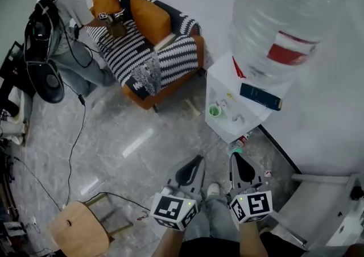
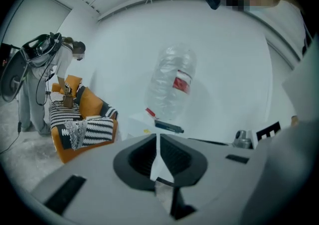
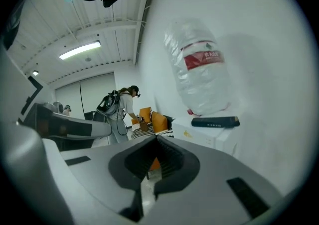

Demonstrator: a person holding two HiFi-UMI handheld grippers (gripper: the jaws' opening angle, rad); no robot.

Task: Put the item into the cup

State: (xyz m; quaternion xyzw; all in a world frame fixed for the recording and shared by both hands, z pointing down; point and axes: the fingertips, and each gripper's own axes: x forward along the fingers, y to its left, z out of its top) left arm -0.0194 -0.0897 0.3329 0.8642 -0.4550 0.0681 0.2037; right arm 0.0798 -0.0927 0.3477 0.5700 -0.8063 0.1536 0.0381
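Your left gripper (image 1: 193, 165) and right gripper (image 1: 238, 162) are clenched, empty. The box (image 1: 260, 96) at the dispenser's (image 1: 223, 82) edge seems stiff, light; hold its middle.

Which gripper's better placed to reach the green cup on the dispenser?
Left, marginally. Left gripper and right gripper, both shut and empty, sit about equally far from the green cup, but the dispenser is dead ahead in the left gripper view, off-centre in the right's.

The big water bottle (image 1: 284, 17) overhangs the dispenser (image 1: 223, 79), and a dark box (image 1: 260, 96) lies along its right edge. The green cup (image 1: 214, 111) on the front ledge is open from above. Bare floor (image 1: 142, 153) lies in front; sofa (image 1: 153, 51) and stool (image 1: 77, 230) stand well apart.
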